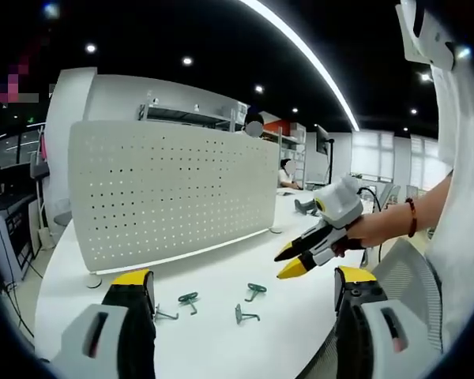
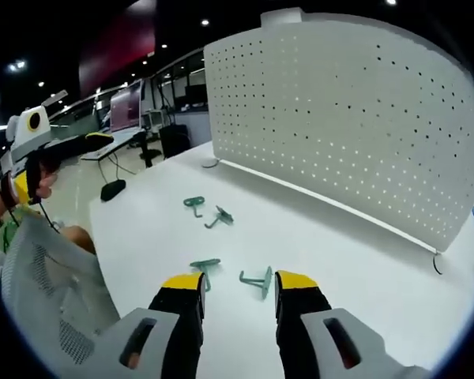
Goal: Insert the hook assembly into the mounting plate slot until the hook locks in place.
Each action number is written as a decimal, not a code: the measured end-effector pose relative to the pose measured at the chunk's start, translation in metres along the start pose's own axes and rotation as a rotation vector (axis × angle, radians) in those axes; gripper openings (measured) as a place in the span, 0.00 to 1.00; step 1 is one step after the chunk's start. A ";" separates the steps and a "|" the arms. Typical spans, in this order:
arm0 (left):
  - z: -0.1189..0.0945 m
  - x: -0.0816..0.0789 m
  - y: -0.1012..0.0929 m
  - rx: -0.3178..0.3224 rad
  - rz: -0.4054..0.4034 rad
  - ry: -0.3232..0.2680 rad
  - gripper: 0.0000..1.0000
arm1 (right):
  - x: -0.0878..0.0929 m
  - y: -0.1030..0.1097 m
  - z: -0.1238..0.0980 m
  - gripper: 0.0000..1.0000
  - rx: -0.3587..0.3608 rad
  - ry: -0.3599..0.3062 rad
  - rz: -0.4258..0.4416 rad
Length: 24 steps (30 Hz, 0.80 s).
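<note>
Yellow-tipped left tool (image 1: 245, 288) and right tool (image 2: 238, 287) — both wide, empty — above green hooks (image 2: 258, 279).

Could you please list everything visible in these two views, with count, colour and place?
Pegboard panel: one, white, upright on the table.
Hooks: four, green, loose on the table in front of the pegboard panel.
Table: one, white.
Mesh chair back: one, grey, beside the table edge.
Left gripper: yellow-tipped, open, above the table edge.
Right gripper: yellow-tipped, open, over the hooks.
Hand: one, holding the right gripper.
</note>
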<state>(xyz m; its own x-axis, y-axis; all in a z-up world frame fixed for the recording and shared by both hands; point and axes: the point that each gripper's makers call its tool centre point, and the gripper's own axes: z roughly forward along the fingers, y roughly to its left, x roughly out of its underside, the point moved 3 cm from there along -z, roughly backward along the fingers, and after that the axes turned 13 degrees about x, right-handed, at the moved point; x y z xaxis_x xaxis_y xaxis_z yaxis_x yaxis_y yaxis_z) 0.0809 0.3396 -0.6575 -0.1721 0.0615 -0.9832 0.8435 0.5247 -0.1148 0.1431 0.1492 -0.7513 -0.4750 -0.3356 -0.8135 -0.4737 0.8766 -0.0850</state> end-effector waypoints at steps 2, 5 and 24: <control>0.000 0.000 0.000 0.001 0.001 0.006 0.96 | 0.003 -0.001 0.003 0.32 0.002 0.012 0.004; 0.001 -0.001 0.000 0.004 -0.001 0.009 0.96 | 0.008 -0.002 0.008 0.31 0.005 0.034 -0.003; 0.007 -0.001 -0.004 0.011 0.007 0.024 0.96 | 0.025 -0.006 0.034 0.24 0.001 0.118 -0.013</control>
<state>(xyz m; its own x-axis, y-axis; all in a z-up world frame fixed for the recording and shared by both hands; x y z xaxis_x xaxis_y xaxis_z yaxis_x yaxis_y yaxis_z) 0.0809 0.3315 -0.6570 -0.1783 0.0856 -0.9803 0.8502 0.5148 -0.1097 0.1593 0.1475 -0.7904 -0.5528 -0.3847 -0.7392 -0.4797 0.8723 -0.0952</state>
